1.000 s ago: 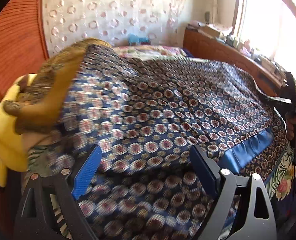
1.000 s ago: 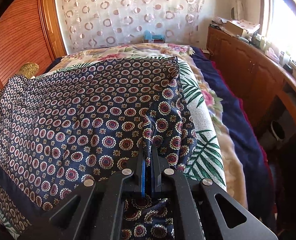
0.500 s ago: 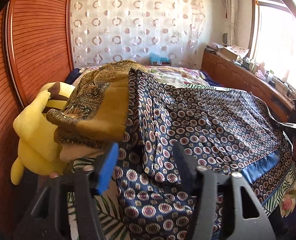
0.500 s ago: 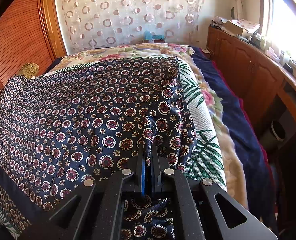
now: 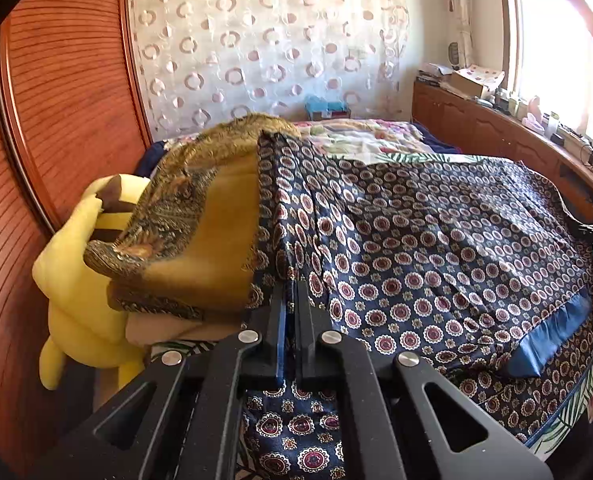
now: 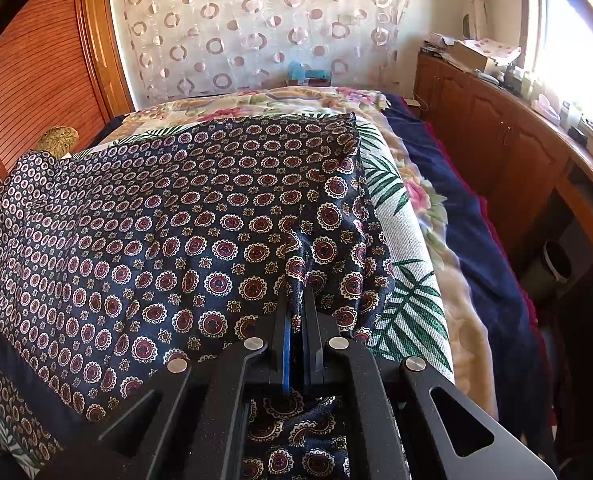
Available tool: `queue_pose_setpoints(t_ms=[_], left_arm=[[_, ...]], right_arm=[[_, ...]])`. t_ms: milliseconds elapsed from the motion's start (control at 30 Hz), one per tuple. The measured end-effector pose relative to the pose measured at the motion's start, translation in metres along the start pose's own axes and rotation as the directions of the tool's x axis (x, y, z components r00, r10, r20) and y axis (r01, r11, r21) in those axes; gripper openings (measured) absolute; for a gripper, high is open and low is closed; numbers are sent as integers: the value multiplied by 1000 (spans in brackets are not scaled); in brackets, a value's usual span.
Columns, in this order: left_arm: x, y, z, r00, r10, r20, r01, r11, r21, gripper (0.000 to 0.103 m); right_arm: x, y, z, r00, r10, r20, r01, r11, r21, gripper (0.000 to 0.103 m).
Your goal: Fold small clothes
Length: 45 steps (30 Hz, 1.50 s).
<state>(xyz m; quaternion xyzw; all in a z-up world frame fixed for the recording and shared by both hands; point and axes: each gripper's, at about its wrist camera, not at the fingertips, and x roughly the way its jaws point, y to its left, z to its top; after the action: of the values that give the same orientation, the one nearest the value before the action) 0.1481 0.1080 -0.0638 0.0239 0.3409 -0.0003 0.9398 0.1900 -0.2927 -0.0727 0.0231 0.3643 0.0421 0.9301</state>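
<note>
- Since a second ago the left gripper point(image 5: 290, 280) has drawn its wide-apart jaws together onto a raised fold at the navy cloth's point(image 5: 436, 248) left edge, and that edge now stands up in a ridge; the right gripper point(image 6: 296, 308) has kept its place
- Far left, a soft yellow plush toy point(image 5: 76, 280) leans against the ribbed red-brown wooden panel point(image 5: 64, 80)
- Just right of it, a mustard cloth with a dark paisley border point(image 5: 184, 232) is draped in a hump, touching the navy cloth
- That navy cloth, silky with rows of maroon-and-cream medallions and a plain blue hem band point(image 5: 552, 336), is spread over the bed's floral blanket point(image 6: 408, 280)
- Left gripper: black fingers tilted downward, pads pressed on the cloth's fold, fabric hanging beneath them
- Right gripper: tilted downward too, blue-lined pads pinched on a puckered peak of the same cloth near its right edge, creases fanning out from the pinch
</note>
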Motion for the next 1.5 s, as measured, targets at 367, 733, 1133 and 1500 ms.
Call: queue_pose_setpoints(t_ms=[367,733,1133,1500], left_arm=[[-24,-10,2,994,-85,65,89,995,-47,3],[-65,-13,2,976,-151,159,166,983,-82,3],[-78,25,-10,978,-131,165,158,974,-164,3],[-41,36,-55,994,-104,13,105,977,-188,3]], right_arm=[[0,0,0,1000,3,0,-3,1000,0,3],[-40,3,8,995,68,78,-65,997,-47,1],[-125,-22,-4,974,126,187,-124,992,-21,1],[-78,-34,-43,998,55,39,-55,998,-5,1]])
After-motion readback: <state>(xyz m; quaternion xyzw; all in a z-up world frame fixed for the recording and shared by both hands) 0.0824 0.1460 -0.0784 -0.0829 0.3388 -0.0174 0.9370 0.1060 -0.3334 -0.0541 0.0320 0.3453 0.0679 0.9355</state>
